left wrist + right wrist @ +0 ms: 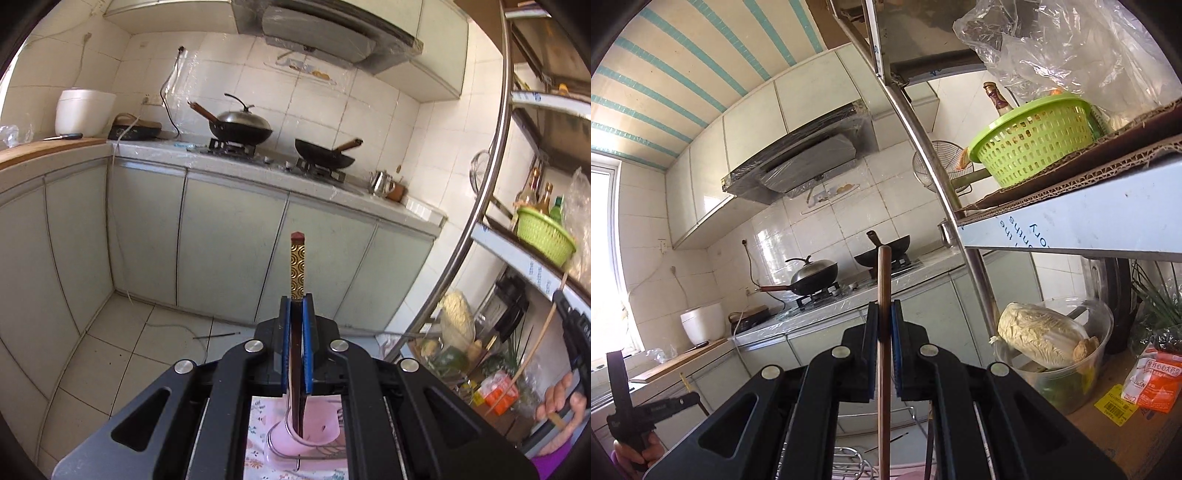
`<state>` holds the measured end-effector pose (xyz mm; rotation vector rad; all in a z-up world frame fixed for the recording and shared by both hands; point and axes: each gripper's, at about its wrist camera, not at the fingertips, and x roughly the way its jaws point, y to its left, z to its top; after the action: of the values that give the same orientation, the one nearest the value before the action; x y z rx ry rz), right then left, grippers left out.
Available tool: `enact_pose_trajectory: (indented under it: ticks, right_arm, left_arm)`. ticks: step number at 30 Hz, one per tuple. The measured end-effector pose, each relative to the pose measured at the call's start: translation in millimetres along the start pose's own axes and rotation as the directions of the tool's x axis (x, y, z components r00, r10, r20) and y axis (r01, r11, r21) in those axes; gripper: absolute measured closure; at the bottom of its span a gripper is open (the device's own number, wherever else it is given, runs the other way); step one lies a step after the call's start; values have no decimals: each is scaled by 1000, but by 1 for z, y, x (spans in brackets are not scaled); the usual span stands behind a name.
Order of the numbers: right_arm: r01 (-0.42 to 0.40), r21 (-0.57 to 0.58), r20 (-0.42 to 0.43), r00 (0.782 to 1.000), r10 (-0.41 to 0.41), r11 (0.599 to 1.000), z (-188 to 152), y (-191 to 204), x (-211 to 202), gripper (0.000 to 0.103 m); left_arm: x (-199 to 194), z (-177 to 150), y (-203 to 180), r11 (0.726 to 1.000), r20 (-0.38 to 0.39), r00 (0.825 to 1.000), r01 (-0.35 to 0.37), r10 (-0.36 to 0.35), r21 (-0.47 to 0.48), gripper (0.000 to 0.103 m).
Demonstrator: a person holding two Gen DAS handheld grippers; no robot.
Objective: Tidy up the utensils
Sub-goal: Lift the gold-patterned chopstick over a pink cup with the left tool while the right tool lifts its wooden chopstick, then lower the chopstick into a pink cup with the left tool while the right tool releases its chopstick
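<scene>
Left claw [297,306]: pressed together on a dark chopstick [297,266] with a gold patterned top end. The stick stands upright between the pads, and its lower end reaches down into or just over the pink holder [314,432] below; which of the two cannot be told. The holder sits in a wire rack [275,448] on a floral cloth.

Right claw [885,321]: pinching a plain brown wooden chopstick [884,280], also upright, its lower end running out of view towards the same rack. A further dark stick [930,443] shows just beside it.

Further off, one stick [216,335] lies on the floor before the cabinets. Beyond are the table with two woks and, to the right, a shelf with a green basket [1034,144].

Assessment: work is mid-course. Two chopsticks are in hand and not yet released; the floor stick appears outstanding. How many are stowed cannot be told.
</scene>
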<state>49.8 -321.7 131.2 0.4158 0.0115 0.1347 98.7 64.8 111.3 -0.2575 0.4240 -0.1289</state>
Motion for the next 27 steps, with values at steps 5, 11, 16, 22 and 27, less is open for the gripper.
enact_pose_trajectory:
  ticks: [5,11,16,22,27]
  right_arm:
    - [27,-18,15,1000,-27,999,-9,-1,7,97]
    - [40,-59,48,998,-38,997,-21,3,10,97]
    - [76,-97,64,996,-70,992,-36,2,16,97]
    - [102,-61,-10,995,-103,993,-56,-9,17,97]
    - [142,1,-149,979,-140,990,-82,-29,12,97]
  left_arm:
    - [22,-25,4,1000,-75,997,8,-9,-12,98]
    - [31,-36,9,999,-102,995,16,-20,-42,98]
    - [31,-40,11,998,-102,994,27,-33,-59,98]
    - [34,-48,12,998,-114,993,33,-39,-59,98]
    - [37,-54,12,997,-124,991,38,-46,-64,98]
